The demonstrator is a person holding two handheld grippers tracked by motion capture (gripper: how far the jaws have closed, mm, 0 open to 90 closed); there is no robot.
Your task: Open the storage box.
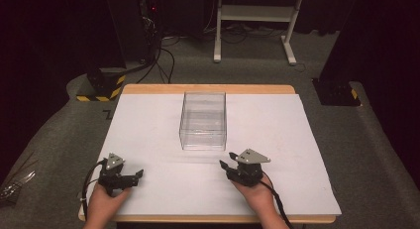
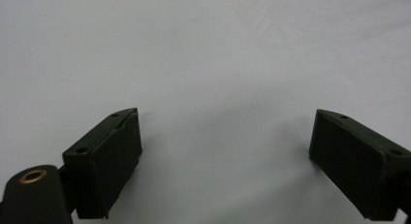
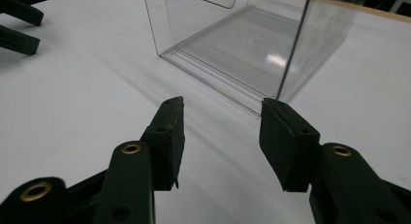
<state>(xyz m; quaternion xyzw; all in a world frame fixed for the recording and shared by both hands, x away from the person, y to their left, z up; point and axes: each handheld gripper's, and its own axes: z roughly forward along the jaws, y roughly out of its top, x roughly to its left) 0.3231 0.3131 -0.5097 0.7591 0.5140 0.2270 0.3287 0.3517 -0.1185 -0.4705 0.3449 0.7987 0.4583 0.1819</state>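
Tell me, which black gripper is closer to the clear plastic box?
The right black gripper: it points at the clear plastic box from just before its corner, while the left black gripper sits farther off.

One clear plastic box (image 1: 203,121), open-topped, nothing inside; one table (image 1: 148,88) under one white sheet (image 1: 148,125); two hand-held grippers, left gripper (image 1: 132,178) and right gripper (image 1: 227,166), each with two black jaws; two hands, left hand (image 1: 101,204) and right hand (image 1: 257,195).
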